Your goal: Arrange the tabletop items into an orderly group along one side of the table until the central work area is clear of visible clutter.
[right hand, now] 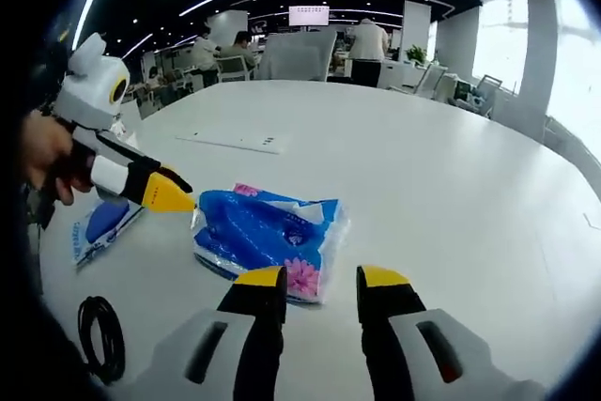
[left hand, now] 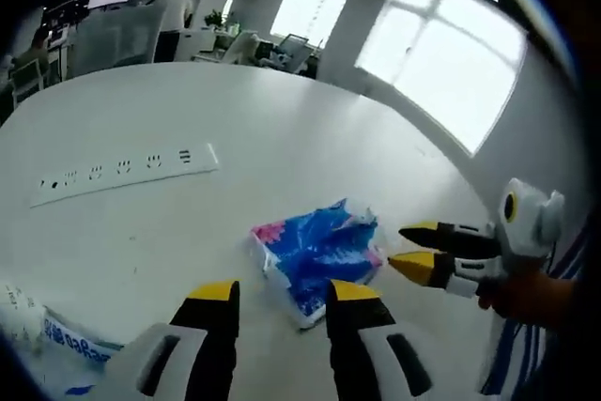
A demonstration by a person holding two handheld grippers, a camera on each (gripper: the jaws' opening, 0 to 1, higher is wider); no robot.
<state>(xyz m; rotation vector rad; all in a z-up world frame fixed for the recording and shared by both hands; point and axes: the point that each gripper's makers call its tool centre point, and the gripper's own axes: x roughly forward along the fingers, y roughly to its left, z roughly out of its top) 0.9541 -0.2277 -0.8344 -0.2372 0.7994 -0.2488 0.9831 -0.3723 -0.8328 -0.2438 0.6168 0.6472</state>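
A blue tissue pack [left hand: 319, 251] with pink flowers lies on the white table [left hand: 282, 119], just beyond my left gripper [left hand: 282, 293], which is open and holds nothing. My right gripper [left hand: 408, 247] comes in from the right, its yellow tips a little apart beside the pack's right end. In the right gripper view the same tissue pack [right hand: 263, 237] lies just ahead of my open right gripper [right hand: 322, 279]. There the left gripper [right hand: 174, 194] reaches in from the left, held by a hand, with its tip at the pack's left edge.
A white power strip [left hand: 127, 171] lies farther back on the table [right hand: 423, 166]. A blue-and-white packet [right hand: 99, 227] sits left of the tissue pack, and a coiled black cable [right hand: 101, 335] lies near the table's edge. Office chairs, desks and people stand beyond the table.
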